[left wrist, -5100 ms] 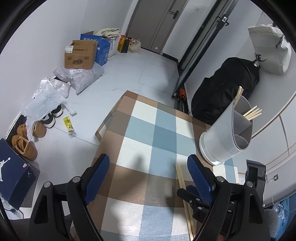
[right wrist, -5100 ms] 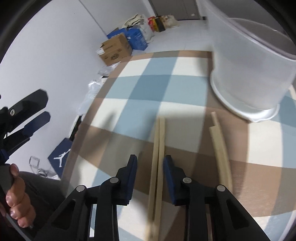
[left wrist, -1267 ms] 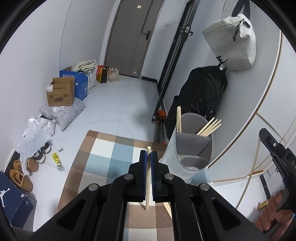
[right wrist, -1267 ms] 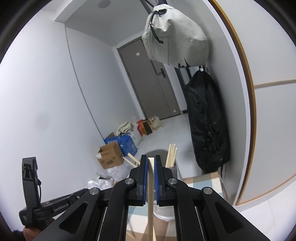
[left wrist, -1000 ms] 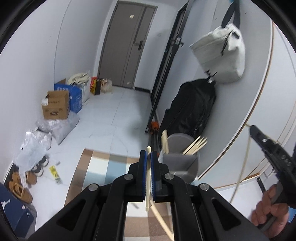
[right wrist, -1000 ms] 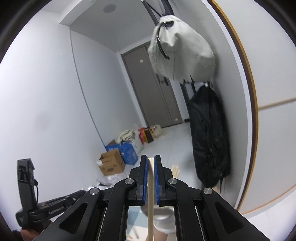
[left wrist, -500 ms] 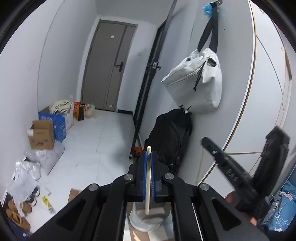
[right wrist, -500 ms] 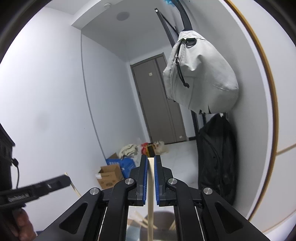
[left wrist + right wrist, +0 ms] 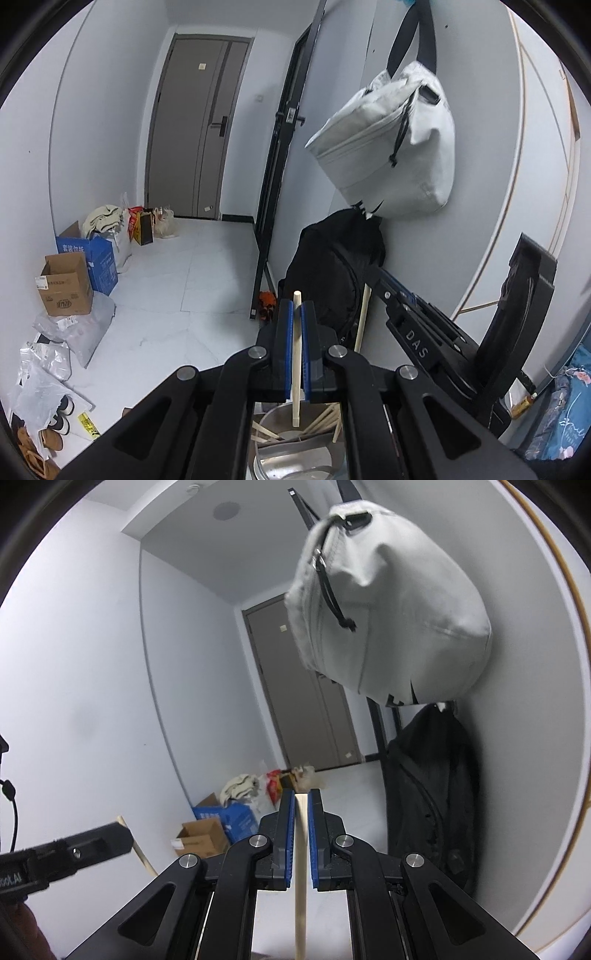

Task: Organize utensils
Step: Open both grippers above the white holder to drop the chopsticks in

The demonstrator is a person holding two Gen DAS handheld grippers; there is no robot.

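Observation:
My left gripper (image 9: 296,314) is shut on a pale wooden chopstick (image 9: 296,398) that stands upright between the blue pads. Its lower end hangs just above the grey utensil holder (image 9: 295,445), which has several chopsticks (image 9: 325,419) leaning inside. My right gripper (image 9: 301,801) is shut on another chopstick (image 9: 300,904), also upright, running down out of the frame. In the left wrist view the right gripper (image 9: 384,284) reaches in from the right with its chopstick (image 9: 364,314) beside the black backpack. In the right wrist view the left gripper (image 9: 110,840) shows at the left with its stick (image 9: 138,853).
A white bag (image 9: 391,155) hangs on the wall above a black backpack (image 9: 332,266). A grey door (image 9: 199,129) closes the far end of the room. Cardboard boxes (image 9: 66,288), plastic bags (image 9: 74,328) and shoes (image 9: 48,432) line the left wall.
Both grippers have risen and swung towards the wall with their chopsticks. The checked cloth has left the view, the holder now lies under the left gripper, and the right gripper has drawn closer.

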